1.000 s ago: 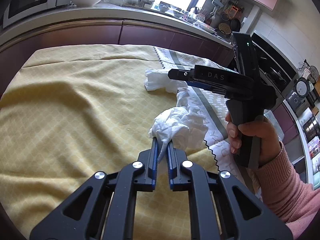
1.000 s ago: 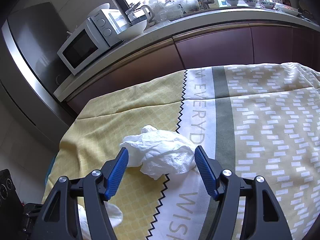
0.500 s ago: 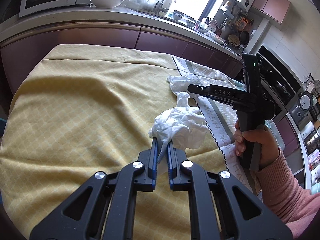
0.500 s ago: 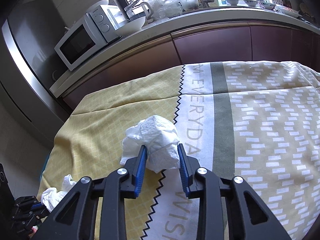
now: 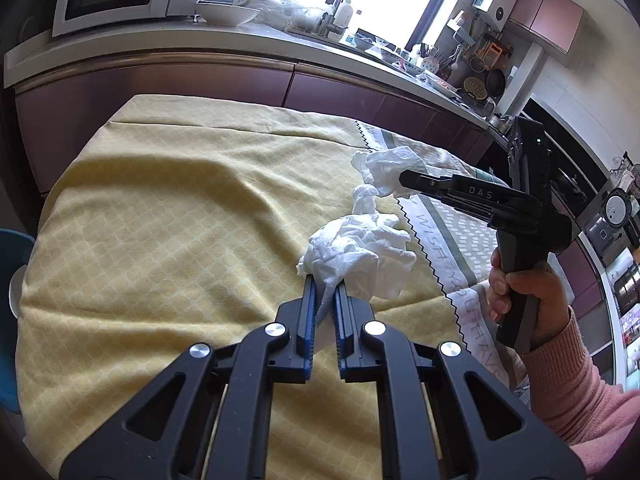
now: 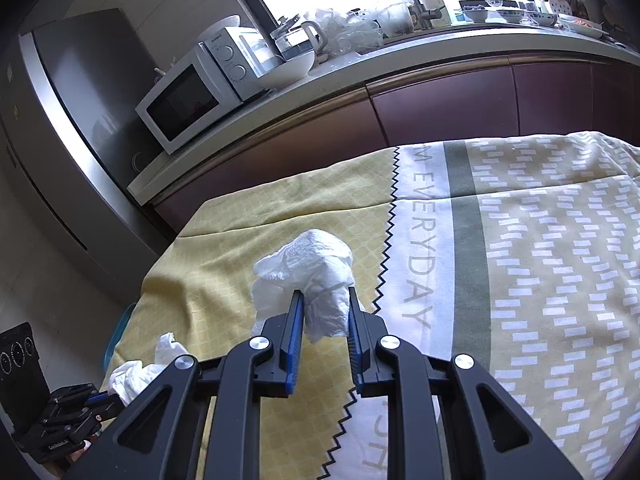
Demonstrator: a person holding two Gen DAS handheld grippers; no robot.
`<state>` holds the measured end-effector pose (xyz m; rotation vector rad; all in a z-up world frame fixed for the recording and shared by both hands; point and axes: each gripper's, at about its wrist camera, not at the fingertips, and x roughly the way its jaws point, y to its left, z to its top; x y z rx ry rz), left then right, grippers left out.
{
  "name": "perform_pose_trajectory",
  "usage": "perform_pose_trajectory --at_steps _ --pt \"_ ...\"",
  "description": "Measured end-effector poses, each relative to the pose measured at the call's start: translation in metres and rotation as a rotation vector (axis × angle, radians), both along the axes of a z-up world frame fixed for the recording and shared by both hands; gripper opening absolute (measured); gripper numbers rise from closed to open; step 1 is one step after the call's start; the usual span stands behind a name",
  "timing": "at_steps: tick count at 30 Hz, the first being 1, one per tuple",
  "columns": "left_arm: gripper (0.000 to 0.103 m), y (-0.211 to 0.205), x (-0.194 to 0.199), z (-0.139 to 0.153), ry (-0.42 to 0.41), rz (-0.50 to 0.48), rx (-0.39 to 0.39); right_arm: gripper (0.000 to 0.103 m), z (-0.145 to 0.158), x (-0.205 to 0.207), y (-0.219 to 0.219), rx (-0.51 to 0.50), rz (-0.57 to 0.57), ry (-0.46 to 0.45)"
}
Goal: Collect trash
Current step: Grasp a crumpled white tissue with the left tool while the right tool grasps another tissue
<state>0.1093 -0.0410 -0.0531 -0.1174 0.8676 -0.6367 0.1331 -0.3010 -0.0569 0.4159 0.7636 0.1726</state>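
My left gripper [image 5: 324,284] is shut on a crumpled white tissue [image 5: 356,252] and holds it above the yellow tablecloth [image 5: 160,216]. My right gripper [image 6: 323,300] is shut on a second crumpled white tissue [image 6: 312,268], lifted off the cloth. In the left wrist view the right gripper [image 5: 404,178] holds its tissue [image 5: 388,168] to the right, beyond mine. In the right wrist view the left gripper [image 6: 100,400] and its tissue [image 6: 136,372] show at the lower left.
The table is covered by a yellow and white cloth with lettering [image 6: 420,264]. A kitchen counter [image 6: 400,56] with a microwave [image 6: 188,100], bowl and kettle runs behind it. A blue object [image 5: 12,320] sits off the table's left edge.
My right gripper closed on the second tissue and lifted it off the cloth. My left gripper kept its tissue and drew back and to the left.
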Motion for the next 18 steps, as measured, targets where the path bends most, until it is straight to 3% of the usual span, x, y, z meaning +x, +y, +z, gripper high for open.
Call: perform_pose_trajectory --at_steps 18 --pt "0.009 0.041 -0.008 0.009 -0.023 0.077 -0.008 0.019 0.015 -0.035 0.036 0.082 0.086 -0.056"
